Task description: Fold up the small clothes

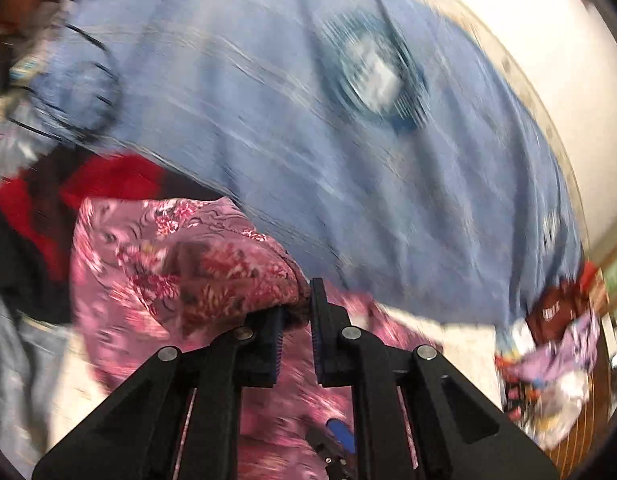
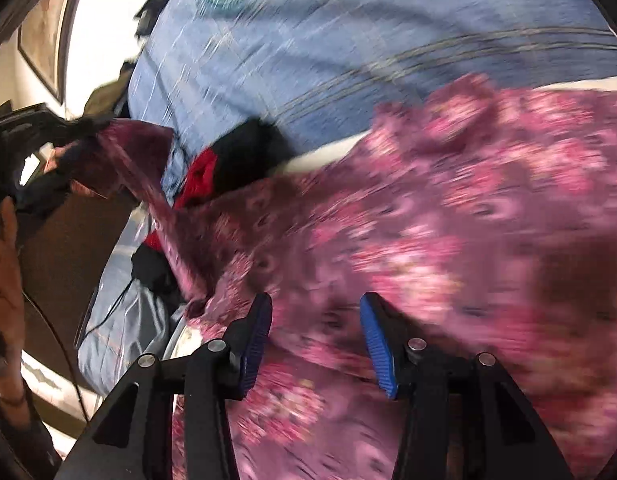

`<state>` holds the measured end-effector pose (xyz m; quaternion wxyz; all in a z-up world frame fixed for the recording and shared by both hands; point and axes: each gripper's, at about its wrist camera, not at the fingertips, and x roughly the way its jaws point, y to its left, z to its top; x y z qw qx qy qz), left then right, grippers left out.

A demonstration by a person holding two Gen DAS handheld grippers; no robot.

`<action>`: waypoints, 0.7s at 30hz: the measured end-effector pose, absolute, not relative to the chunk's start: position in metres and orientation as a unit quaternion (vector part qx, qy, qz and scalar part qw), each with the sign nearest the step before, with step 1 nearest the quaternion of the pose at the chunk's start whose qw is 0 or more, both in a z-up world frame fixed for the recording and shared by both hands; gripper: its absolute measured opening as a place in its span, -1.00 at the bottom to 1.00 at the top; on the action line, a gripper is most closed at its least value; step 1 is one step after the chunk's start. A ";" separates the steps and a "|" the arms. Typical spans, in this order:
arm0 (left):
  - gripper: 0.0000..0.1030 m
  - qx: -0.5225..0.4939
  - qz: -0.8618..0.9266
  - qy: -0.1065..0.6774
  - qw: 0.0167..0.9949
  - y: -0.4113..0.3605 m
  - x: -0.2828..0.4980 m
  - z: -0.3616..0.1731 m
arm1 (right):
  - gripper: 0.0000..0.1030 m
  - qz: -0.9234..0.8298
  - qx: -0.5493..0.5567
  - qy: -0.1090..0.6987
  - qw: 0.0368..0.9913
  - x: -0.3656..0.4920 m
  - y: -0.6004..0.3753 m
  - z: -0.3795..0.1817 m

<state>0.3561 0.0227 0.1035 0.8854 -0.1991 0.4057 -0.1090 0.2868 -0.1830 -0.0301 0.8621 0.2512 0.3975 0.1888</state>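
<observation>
One pink floral garment (image 1: 180, 264) lies on the blue bedsheet (image 1: 308, 152). The left gripper (image 1: 297, 312) has its jaws closed on a fold of it. The right gripper (image 2: 316, 344), at 6 o'clock, is opening over the cloth. One red garment (image 1: 108, 180), blurred, seems to lie at 10 o'clock.

The left gripper (image 1: 296, 312) is clamped shut on a fold of cloth. The right gripper (image 2: 316, 344) points downward, its jaws opening, pads touching nothing.

right gripper (image 2: 315, 344): jaws opening | above pink floral garment (image 2: 468, 220) | blue bedsheet (image 2: 348, 32) behind
</observation>
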 end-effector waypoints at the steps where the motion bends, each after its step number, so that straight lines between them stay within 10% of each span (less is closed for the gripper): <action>1: -0.81 -0.196 -0.118 0.418 0.879 0.006 0.357 0.093 | 0.00 0.173 0.249 0.392 0.869 0.281 -0.195 -0.029; 13: -0.71 -0.227 -0.157 0.559 0.782 -0.058 0.345 -0.010 | -0.01 0.149 0.331 0.378 0.852 0.272 -0.256 -0.045; 18: 0.56 -0.303 -0.128 0.483 0.812 0.029 0.294 0.022 | 0.08 0.147 0.362 0.379 0.839 0.278 -0.263 -0.037; 21: 0.56 -0.326 -0.069 0.457 0.824 0.082 0.277 0.022 | 0.27 0.163 0.352 0.361 0.848 0.288 -0.258 -0.023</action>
